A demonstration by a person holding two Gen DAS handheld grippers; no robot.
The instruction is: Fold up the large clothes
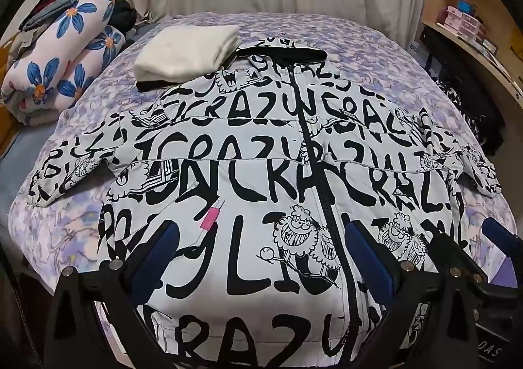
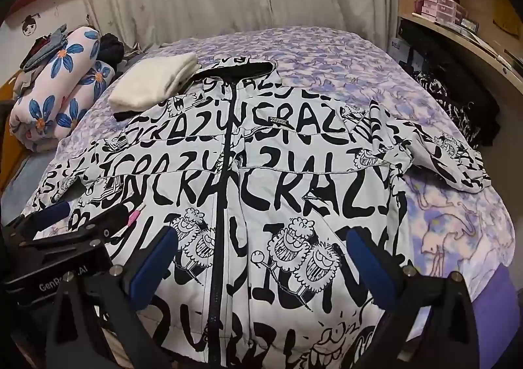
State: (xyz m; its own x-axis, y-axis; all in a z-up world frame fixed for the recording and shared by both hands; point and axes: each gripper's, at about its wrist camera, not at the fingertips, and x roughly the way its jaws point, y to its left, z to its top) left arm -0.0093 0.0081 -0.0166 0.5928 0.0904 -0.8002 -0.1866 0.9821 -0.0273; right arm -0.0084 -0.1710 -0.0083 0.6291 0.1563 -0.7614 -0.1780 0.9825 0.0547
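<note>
Both grippers, left gripper & right gripper, wide open, empty above jacket.

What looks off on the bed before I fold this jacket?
The folded white cloth overlaps the jacket's shoulder beside the collar, so it would catch in a fold. Otherwise the jacket lies flat, zipped.

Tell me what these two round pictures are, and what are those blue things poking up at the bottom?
A person holds a grabber tool in each hand, and each tool carries a camera looking along its two fingers. One picture comes from the left gripper, the other from the right gripper. The blue things are finger pads. Both grabbers are open and hold nothing. Below them a black-and-white jacket lies zipped and flat on a purple bed. A folded white cloth sits by its collar.
</note>
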